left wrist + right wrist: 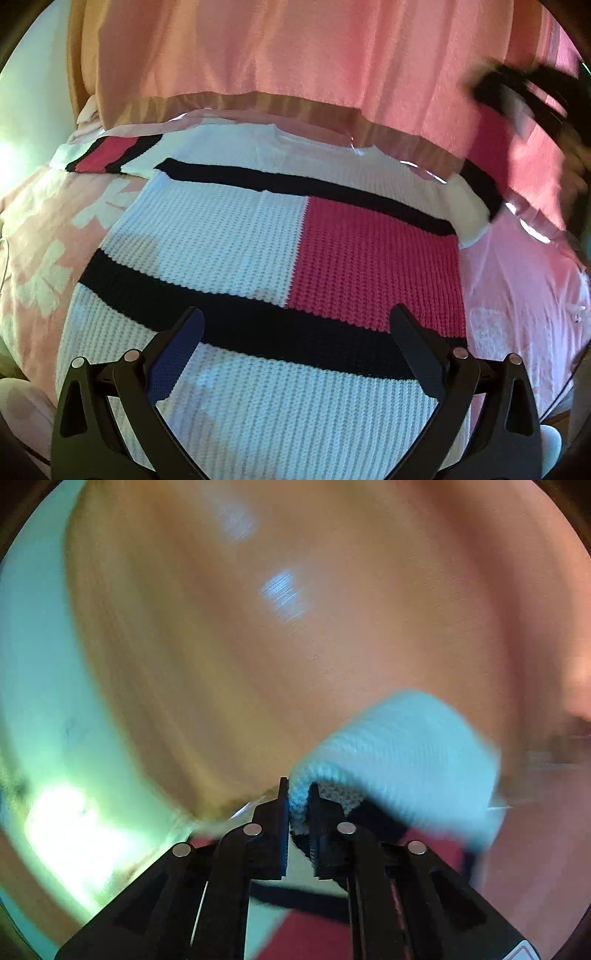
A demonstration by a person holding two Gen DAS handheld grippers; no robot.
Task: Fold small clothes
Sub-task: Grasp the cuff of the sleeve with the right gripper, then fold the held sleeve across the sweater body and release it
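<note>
The knit sweater lies flat on the bed, its front facing up, with white, red and black blocks. It looks thick and soft, so it bends easily but is not slippery, and the ribbed edges seem good places to take it. The left hand-held gripper hovers wide open over the hem and holds nothing. The right hand-held gripper is closed tight on the white cuff of one sleeve, lifted from the bed
</note>
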